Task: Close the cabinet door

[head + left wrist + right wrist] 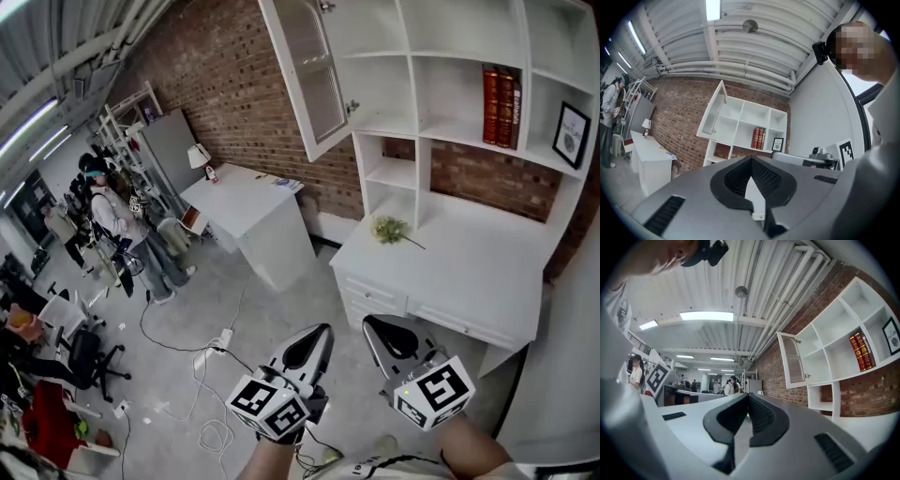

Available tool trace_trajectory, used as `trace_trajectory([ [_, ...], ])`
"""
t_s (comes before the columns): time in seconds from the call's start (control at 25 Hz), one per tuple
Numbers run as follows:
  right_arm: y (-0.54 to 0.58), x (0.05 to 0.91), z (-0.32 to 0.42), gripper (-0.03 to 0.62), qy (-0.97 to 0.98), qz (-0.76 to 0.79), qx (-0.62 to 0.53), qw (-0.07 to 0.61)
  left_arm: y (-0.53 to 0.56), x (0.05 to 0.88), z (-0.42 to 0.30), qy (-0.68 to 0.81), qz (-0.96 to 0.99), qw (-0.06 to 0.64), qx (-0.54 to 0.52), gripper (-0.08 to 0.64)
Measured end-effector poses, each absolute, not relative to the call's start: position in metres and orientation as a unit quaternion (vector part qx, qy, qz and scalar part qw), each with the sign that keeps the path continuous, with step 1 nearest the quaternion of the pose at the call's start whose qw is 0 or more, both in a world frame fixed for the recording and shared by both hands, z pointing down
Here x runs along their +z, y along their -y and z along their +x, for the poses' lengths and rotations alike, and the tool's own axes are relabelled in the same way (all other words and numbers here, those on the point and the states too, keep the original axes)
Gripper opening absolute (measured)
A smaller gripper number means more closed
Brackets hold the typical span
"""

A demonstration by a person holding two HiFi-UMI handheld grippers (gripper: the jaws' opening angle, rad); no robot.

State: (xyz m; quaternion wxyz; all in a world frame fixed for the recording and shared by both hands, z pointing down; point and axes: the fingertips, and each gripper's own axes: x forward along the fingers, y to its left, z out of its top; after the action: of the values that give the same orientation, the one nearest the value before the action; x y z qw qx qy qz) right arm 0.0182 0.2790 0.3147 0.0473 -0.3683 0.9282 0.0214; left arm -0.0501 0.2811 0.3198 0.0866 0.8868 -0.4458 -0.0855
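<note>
1. Head view: the cabinet door [309, 70] is up high on the far side. It stands wide open and sticks out to the left of the white cabinet [412, 56].
2. Under the cabinet is a white counter [469, 253] with a small bunch of flowers [390, 229] on it. Red books [501, 105] and a picture frame [571, 134] sit on the shelves to the right.
3. The left hand-held gripper [317, 339] and the right hand-held gripper [375, 330] are both low and near the person. They are well apart from the door, and neither one touches anything.
4. The left gripper view shows the left one with its two jaws together at the tips and nothing between them. The right gripper view shows the same for the right one: jaws pressed together and holding nothing.
5. I think the job has not started yet, because the door is fully open.
6. To do it well, I would lift one hand-held gripper up to the left edge of the door, the side far from where it joins the cabinet.
7. Shut jaws are fine for pushing. Push on the flat outside, slowly, to the right.
8. Keep going until the door sits flat on the cabinet, and do not slam it, so that nothing shakes.
</note>
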Motion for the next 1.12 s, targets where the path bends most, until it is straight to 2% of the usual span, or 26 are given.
trace_trajectory([
  [0.12, -0.272, 0.308, 0.036, 0.018, -0.927, -0.369, 0.021, 0.069, -0.273, 0.318, -0.053, 0.46, 0.88, 0.08, -0.084, 0.011],
  [0.6, -0.266, 0.314, 0.071, 0.019, -0.925, -0.372, 0.006, 0.074, -0.27, 0.322, -0.032, 0.482, 0.87, 0.084, -0.065, 0.011],
  [1.12, -0.195, 0.337, 0.041, 0.02, -0.926, -0.375, 0.009, 0.044, -0.181, 0.345, -0.033, 0.441, 0.889, 0.1, -0.076, 0.011],
])
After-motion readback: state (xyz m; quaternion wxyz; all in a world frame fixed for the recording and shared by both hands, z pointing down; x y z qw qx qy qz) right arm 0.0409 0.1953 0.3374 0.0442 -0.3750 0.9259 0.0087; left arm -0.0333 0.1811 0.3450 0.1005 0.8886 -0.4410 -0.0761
